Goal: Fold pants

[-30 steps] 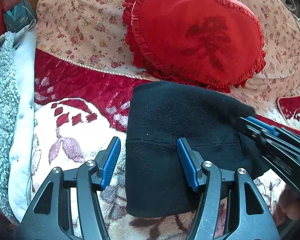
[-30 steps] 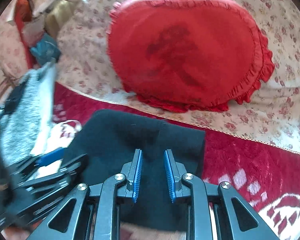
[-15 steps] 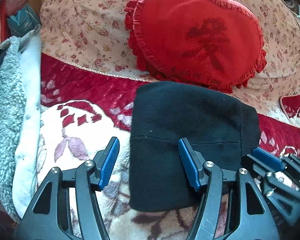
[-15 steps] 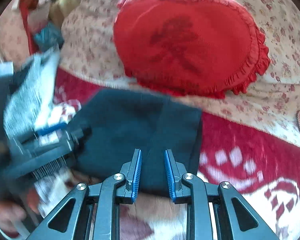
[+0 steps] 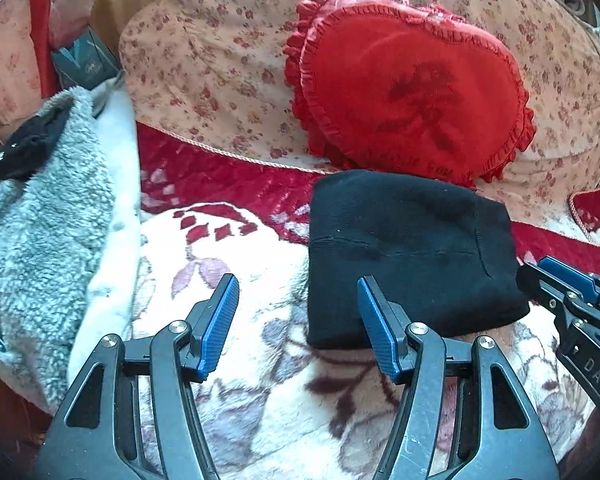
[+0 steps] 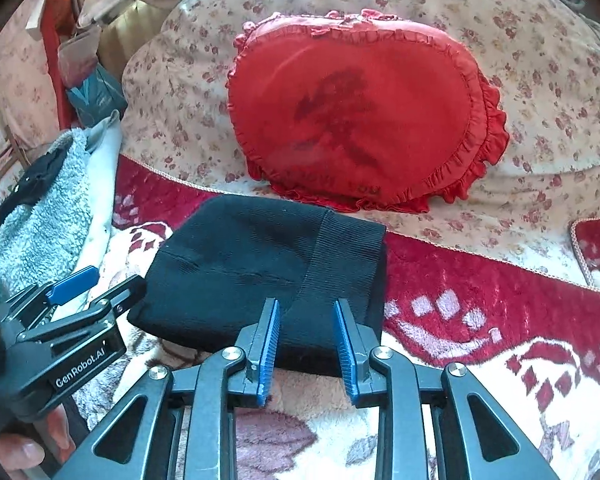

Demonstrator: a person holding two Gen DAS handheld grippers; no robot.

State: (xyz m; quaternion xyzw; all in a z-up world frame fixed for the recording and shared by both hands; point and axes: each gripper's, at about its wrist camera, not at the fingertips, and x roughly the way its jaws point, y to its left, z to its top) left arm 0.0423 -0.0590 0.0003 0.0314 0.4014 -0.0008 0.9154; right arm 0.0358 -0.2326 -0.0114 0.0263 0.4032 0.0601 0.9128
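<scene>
The black pants (image 5: 412,252) lie folded into a compact rectangle on the red and white floral blanket (image 5: 228,240); they also show in the right wrist view (image 6: 268,268). My left gripper (image 5: 298,320) is wide open and empty, just in front of the bundle's near left corner. My right gripper (image 6: 306,336) is open with a narrower gap and empty, at the bundle's near right edge. Each gripper shows in the other's view: the right one at the bundle's right (image 5: 572,300), the left one at its left (image 6: 80,308).
A red heart-shaped cushion (image 5: 412,92) leans on a floral pillow (image 5: 220,60) behind the pants. A grey fleece garment (image 5: 40,220) is piled at the left. The blanket (image 6: 480,320) extends to the right.
Both grippers have pulled back toward me from the folded pants. The right gripper slid off the top of the bundle to its near edge. The pants stay flat.
</scene>
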